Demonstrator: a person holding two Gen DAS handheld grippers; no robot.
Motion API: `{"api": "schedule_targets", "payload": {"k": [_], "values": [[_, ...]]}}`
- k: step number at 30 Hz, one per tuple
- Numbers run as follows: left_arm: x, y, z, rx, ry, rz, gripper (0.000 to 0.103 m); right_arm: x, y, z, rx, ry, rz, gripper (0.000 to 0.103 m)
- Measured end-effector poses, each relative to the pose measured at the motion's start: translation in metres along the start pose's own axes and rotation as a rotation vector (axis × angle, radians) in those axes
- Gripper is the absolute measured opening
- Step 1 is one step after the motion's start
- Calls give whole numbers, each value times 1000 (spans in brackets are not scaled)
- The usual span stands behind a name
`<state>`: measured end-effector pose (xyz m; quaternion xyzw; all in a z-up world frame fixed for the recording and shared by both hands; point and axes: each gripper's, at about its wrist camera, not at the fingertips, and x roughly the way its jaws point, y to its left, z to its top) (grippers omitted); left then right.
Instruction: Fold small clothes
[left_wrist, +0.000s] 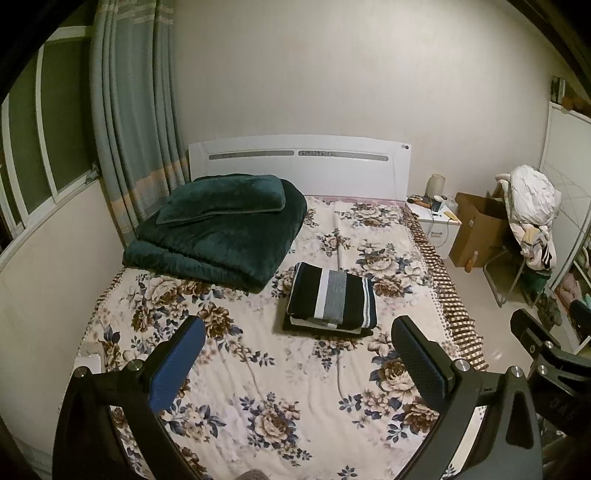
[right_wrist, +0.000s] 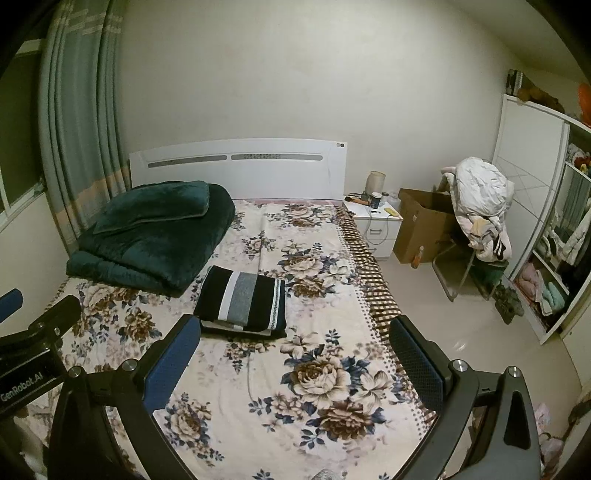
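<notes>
Folded clothes (left_wrist: 332, 301) make a small neat stack in the middle of the bed (left_wrist: 258, 387), a black garment with white and grey stripes on top and further folded pieces under it. Nearest the cameras, the left hand-held gripper (left_wrist: 299, 363) hangs above the foot of the bed with its fingers spread wide, one blue pad (left_wrist: 177, 369) and one black pad apart, nothing between them and touching nothing. The right hand-held gripper (right_wrist: 295, 363) hangs beside it, to its right, likewise spread wide and empty, over the floral bedsheet (right_wrist: 314, 387). The stack lies beyond both, well clear of their fingertips. Further back, near the left side of the mattress, a thick dark green quilt (left_wrist: 218, 240) is folded, with a matching pillow (left_wrist: 225, 197) resting on it. Behind stands the white headboard (left_wrist: 299, 162). To the right of the bed are a white nightstand (right_wrist: 376, 225) carrying small items, a brown cardboard box (right_wrist: 421, 225), and a chair heaped with pale clothing (right_wrist: 480, 199).
</notes>
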<state>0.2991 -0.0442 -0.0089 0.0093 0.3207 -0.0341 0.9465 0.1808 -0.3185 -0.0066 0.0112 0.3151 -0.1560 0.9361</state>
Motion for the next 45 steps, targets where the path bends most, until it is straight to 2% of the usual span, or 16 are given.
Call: {"api": "schedule_targets", "payload": {"k": [45], "values": [[-9, -2, 6, -18, -1, 14, 103, 4, 6, 2, -4, -7, 15, 103]]}}
